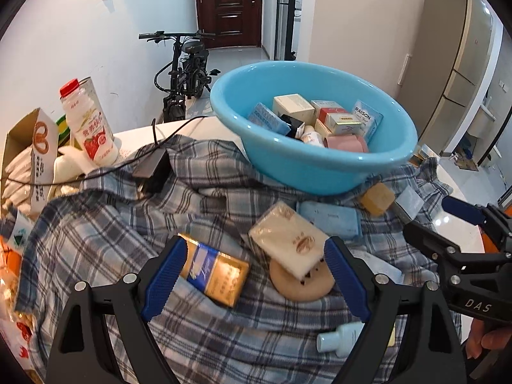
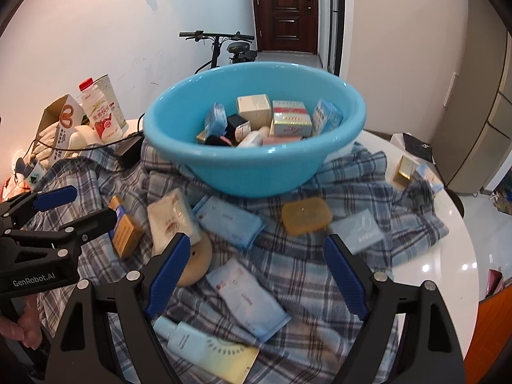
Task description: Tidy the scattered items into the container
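Note:
A light blue basin [image 1: 320, 166] [image 2: 252, 172] holding several small boxes stands on a plaid cloth [image 1: 128, 224] [image 2: 352, 172]. In front of it lie a gold and blue box [image 1: 214, 272] [image 2: 126, 228], a cream packet [image 1: 288, 238] [image 2: 172, 220] resting on a tan round disc [image 1: 297, 284] [image 2: 198, 262], an amber soap bar [image 1: 377, 198] [image 2: 305, 214], pale blue sachets [image 1: 332, 220] [image 2: 228, 222] and a small pale bottle [image 1: 339, 340] [image 2: 185, 339]. My left gripper [image 1: 256, 275] [image 2: 76, 203] is open and empty above the gold box and cream packet. My right gripper [image 2: 256, 275] [image 1: 432, 217] is open and empty above a sachet [image 2: 252, 297].
A red-capped yoghurt bottle [image 1: 89, 124] [image 2: 100, 115], an open carton [image 1: 35, 153] and a black adapter with cable [image 1: 150, 166] crowd the left. A gold box [image 2: 403, 169] lies at the right near the round white table's edge [image 2: 464, 256]. A bicycle [image 1: 185, 73] stands behind.

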Tool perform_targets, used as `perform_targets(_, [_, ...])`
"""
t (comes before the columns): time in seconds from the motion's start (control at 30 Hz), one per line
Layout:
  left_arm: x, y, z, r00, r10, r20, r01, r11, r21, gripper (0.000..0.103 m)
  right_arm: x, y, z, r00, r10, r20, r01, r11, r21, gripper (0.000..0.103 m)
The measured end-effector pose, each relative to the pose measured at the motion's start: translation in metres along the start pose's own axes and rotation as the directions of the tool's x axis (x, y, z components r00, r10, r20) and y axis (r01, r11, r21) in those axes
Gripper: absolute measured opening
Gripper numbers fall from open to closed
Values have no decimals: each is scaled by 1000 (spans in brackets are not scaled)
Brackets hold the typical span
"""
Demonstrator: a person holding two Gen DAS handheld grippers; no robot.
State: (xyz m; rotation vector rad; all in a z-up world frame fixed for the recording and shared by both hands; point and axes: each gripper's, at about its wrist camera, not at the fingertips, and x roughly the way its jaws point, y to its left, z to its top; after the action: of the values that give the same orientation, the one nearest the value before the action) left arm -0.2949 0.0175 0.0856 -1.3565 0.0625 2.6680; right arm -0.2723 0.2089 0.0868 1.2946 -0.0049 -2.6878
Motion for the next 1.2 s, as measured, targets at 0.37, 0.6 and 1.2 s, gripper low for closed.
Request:
perform_targets(0.37, [-13,-15,-39,1000,-8,10,8,999,35,89,-23,15,-31,999,20,31,-20,1000,-2,84])
perform_targets(0.6, [-20,-12,-63,1000,-13,19,13,1000,15,89,-40,19,-51,998,24,61,-25,1000,11,84])
perform_targets(1.2, [-50,-15,-114,997,-41,66,40,999,28,89,-65,34,-107,995,45,87,-45,999,-3,84])
